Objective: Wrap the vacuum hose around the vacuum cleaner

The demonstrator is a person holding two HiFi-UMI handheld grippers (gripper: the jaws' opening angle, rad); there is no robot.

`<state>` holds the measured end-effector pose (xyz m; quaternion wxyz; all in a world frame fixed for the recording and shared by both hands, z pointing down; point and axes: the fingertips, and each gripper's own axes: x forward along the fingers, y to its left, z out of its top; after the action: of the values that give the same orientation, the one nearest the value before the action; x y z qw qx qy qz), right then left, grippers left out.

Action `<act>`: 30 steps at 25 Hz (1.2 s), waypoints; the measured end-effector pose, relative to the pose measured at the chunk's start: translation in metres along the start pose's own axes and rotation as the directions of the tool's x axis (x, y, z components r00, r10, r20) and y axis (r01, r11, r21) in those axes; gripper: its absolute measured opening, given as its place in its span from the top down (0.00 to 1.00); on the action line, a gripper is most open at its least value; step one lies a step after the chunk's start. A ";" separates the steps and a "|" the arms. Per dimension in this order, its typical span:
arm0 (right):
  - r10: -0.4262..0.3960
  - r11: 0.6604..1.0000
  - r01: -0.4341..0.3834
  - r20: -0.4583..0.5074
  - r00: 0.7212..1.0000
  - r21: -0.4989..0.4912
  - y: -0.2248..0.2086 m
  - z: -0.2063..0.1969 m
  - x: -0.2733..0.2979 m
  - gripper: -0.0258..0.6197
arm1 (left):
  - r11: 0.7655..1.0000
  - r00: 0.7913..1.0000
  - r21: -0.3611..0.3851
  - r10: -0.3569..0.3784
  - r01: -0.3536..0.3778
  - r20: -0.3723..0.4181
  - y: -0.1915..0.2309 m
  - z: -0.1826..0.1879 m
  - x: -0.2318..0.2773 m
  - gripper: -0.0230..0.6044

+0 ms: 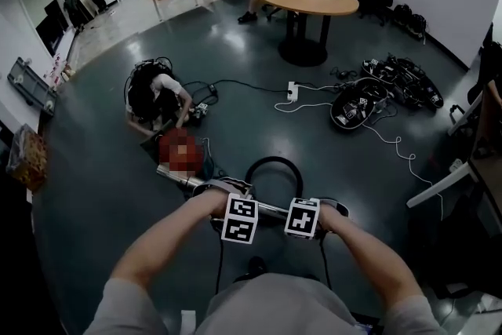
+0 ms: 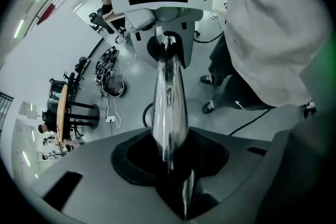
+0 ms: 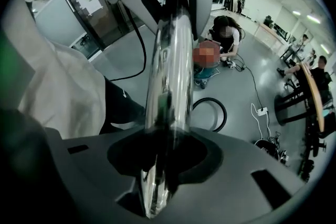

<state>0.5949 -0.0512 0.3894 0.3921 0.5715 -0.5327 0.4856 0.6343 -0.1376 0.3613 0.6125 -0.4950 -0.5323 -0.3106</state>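
While both tongs are clenched on the chrome wand [image 1: 271, 208], with the left gripper [image 2: 170, 160] and right gripper [image 3: 157, 165] side by side near its middle and pointing steeply down, the wrapping itself looks barely begun. The black hose [image 1: 274, 158] lies in one loose loop on the floor just beyond the wand. The red vacuum cleaner [image 1: 200, 165] sits off the wand's left end, its body partly blurred over.

What worries me most is that polished tube. It is smooth and round, and the jaws bite it close together, so either long end could lever it round or let it slide through the pads on a quick swing. A second worry is the person [image 1: 161, 94] crouched on the floor further out past the wand's left end. A wide sweep that way could reach them or knock the cleaner over.

The hose looks stiff and springy, so I'd guess it will spring back off the body unless it is held taut while being laid round. A pull on the wand may also just drag the cleaner along instead of winding anything. Below the wand, near the holder's shoes [image 1: 255, 269], thin dark cables [image 1: 220, 267] hang from the grippers, and the hose coming round could snag on them.
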 end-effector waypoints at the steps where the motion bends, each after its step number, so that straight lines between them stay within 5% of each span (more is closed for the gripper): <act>1: -0.003 1.000 0.003 0.004 1.000 -0.011 -0.002 0.005 0.002 0.76 | 1.000 1.000 -0.011 -0.002 0.003 0.013 -0.002 -0.004 0.003 0.73; 7: 0.018 1.000 -0.019 0.058 0.998 0.023 -0.010 0.027 0.006 0.76 | 0.996 0.997 -0.086 -0.025 0.032 0.077 -0.010 -0.023 0.012 0.73; 23: -0.229 0.973 0.227 0.127 0.965 0.028 -0.058 0.054 -0.018 0.69 | 0.963 0.992 -0.268 0.006 0.028 0.127 -0.004 -0.064 0.038 0.73; 27: -0.279 0.956 0.252 0.210 0.937 0.148 -0.073 0.055 -0.042 0.69 | 0.930 0.988 -0.364 -0.002 0.059 0.153 -0.010 -0.077 0.053 0.73; 30: -0.323 0.924 0.220 0.327 0.888 0.313 -0.087 0.063 -0.062 0.69 | 0.898 0.986 -0.434 0.007 0.067 0.167 -0.011 -0.087 0.063 0.73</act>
<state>0.6917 -0.0875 0.3210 0.2677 0.7701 -0.4410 0.3753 0.6693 -0.2134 0.4298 0.4347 -0.6356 -0.5049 -0.3900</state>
